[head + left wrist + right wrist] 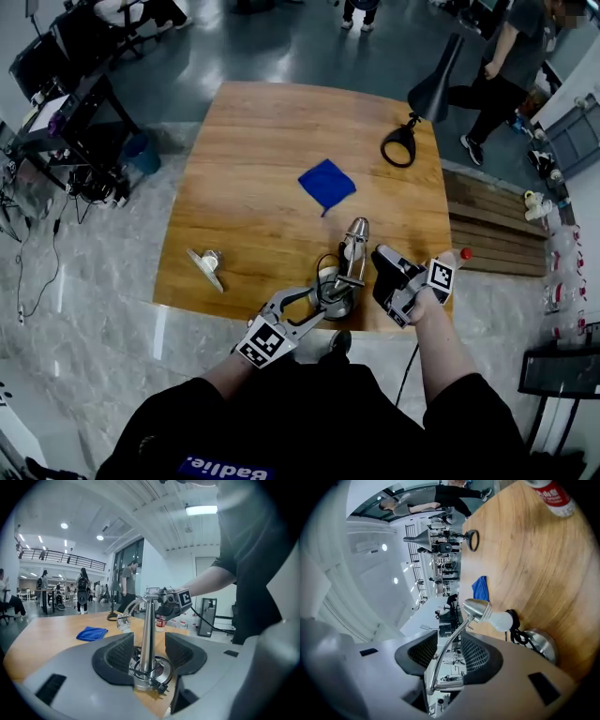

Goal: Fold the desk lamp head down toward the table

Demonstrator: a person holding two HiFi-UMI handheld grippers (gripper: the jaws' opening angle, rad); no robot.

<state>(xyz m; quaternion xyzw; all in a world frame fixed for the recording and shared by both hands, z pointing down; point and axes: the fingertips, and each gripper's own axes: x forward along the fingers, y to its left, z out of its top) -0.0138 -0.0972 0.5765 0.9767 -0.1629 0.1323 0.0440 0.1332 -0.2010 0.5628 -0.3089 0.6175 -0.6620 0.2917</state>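
Step, as judged: letting go, fold done | left gripper (149,651) spread, unclenched, about desk lamp post (148,620) | right gripper (449,652) likewise loose about neck (455,635) | lamp head (478,608) dipped toward table (253,141), at its near edge | next: back both off without nudging.

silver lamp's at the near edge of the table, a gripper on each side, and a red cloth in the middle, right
Not quite: the cloth is blue, not red, as the head view shows. The rest holds: the silver lamp stands at the near edge of the table, with the left gripper and the right gripper on either side.
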